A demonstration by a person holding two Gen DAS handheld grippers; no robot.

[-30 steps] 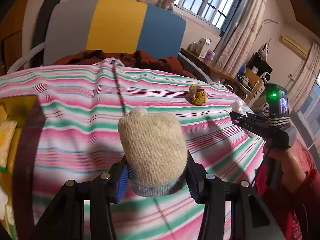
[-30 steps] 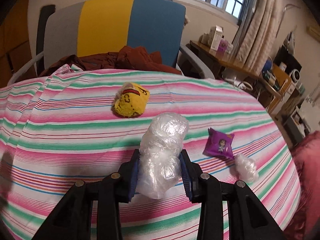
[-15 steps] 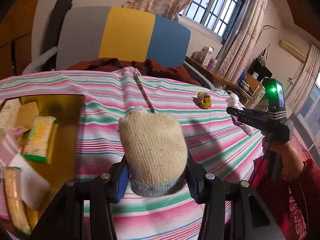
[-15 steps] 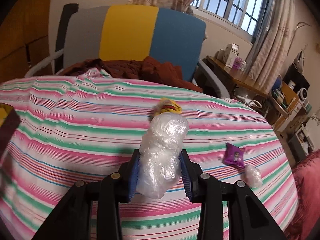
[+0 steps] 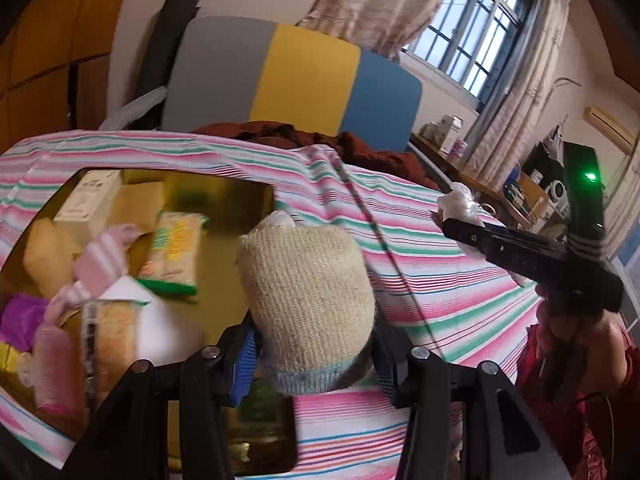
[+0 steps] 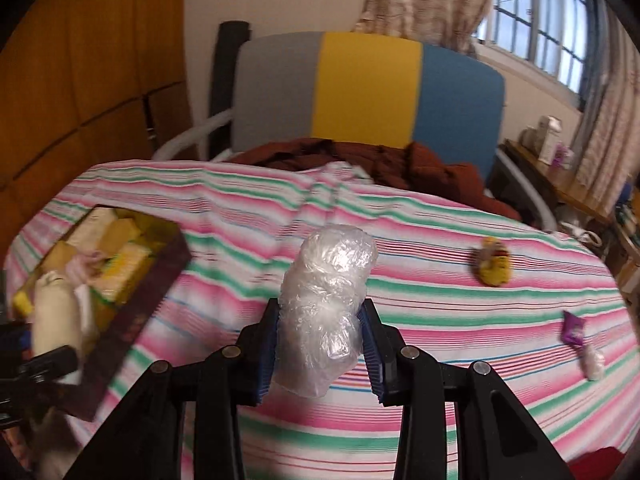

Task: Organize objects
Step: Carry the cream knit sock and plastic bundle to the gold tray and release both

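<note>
Two grippers, each loaded. Left gripper [image 5: 312, 364] clamped partway on a beige knit sock [image 5: 308, 300], held above the striped cloth [image 5: 440, 280] at the right edge of the gold box [image 5: 224, 204]. Right gripper [image 6: 320, 344] pinched narrow on a wad of clear plastic [image 6: 324, 312], up over the cloth's middle. Box at the cloth's left, crowded already (a green-and-yellow packet [image 5: 172, 256], pink socks [image 5: 100, 264], cartons). Loose on the cloth to the right: yellow toy [image 6: 494, 266], purple sachet [image 6: 573, 328], small plastic wad [image 6: 592, 364] just beside the sachet. Chair [image 6: 368, 92] beyond the table.
</note>
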